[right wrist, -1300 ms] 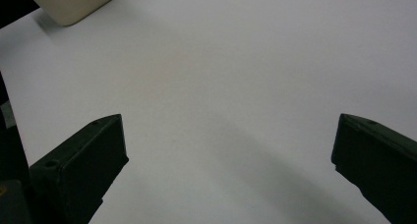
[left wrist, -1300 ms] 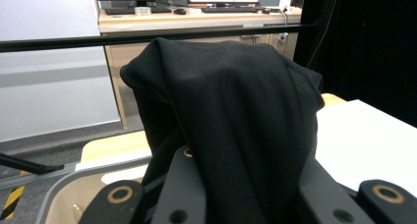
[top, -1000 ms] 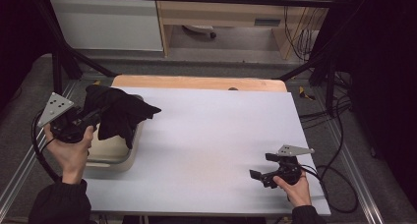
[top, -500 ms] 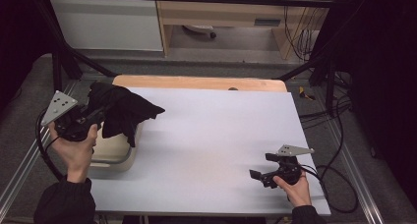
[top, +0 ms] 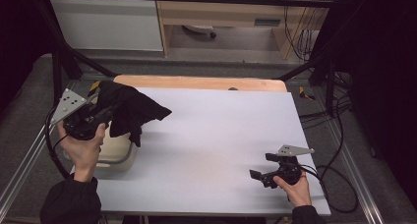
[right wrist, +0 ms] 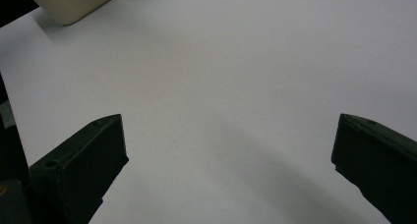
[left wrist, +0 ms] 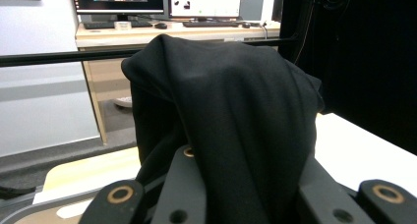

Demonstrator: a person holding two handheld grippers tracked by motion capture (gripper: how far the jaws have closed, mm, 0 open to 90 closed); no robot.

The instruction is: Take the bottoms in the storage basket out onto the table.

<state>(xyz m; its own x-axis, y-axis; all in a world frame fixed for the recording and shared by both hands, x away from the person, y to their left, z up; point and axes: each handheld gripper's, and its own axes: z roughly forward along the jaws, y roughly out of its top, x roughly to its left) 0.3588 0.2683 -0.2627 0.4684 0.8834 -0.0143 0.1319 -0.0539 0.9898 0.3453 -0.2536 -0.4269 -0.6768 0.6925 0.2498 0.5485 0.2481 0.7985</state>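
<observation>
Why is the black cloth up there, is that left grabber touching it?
Touching. In the left gripper view the black cloth drapes over the left gripper, pinched in it.

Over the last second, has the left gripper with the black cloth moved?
Yes. The left gripper has lifted the black cloth up and away from the person, judged against the beige bin, which stayed put.

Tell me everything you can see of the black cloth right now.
The black cloth is a soft, matte, plain fabric, bunched and draped. The left gripper holds it raised at the table's left side, above the cream tub; its folds hang down over the tub's rim. In the left gripper view it drapes over the jaws, hiding their tips. Whether any of it rests inside the tub I cannot tell.
</observation>
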